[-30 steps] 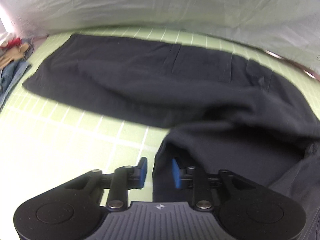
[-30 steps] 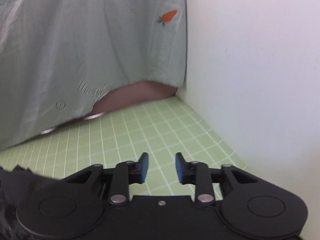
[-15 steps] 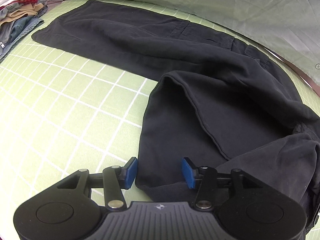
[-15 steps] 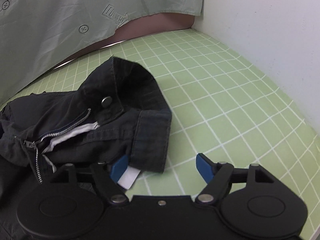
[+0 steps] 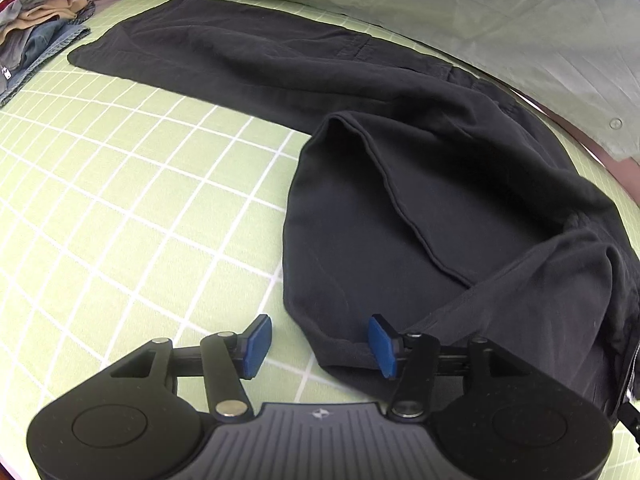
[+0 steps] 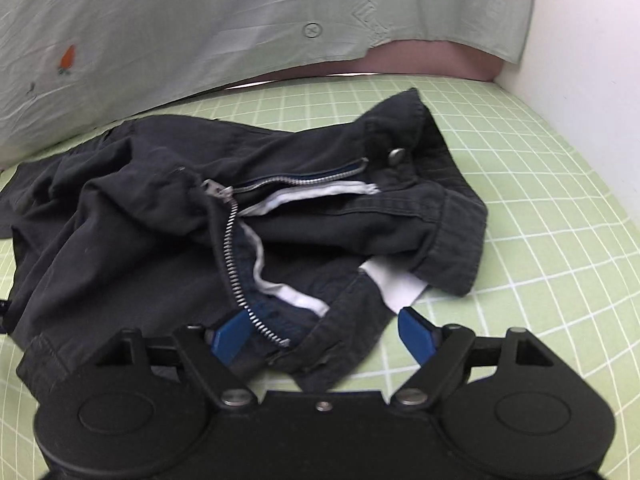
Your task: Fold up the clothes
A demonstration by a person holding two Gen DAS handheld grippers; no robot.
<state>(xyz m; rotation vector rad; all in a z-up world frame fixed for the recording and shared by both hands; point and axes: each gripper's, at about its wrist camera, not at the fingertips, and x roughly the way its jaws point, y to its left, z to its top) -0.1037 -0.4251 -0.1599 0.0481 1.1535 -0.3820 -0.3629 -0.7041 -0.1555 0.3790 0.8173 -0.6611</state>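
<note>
We've got black trousers [image 5: 400, 208] lying rumpled on the green grid mat [image 5: 140, 200], one leg stretched along its far edge, the other doubled back, fly unzipped.

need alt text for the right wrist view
Crumpled black trousers lie on a green grid mat, fly unzipped, zipper and white lining showing. The right tool sits open at the waistband, a pale sheet hanging behind.

Black trousers [image 5: 400, 216]; silver zipper [image 6: 234, 256]. Green, white-gridded mat [image 5: 120, 200]. Pale cloth [image 6: 200, 20] bore orange carrot print. Blue gripper pads [image 5: 256, 346].
</note>
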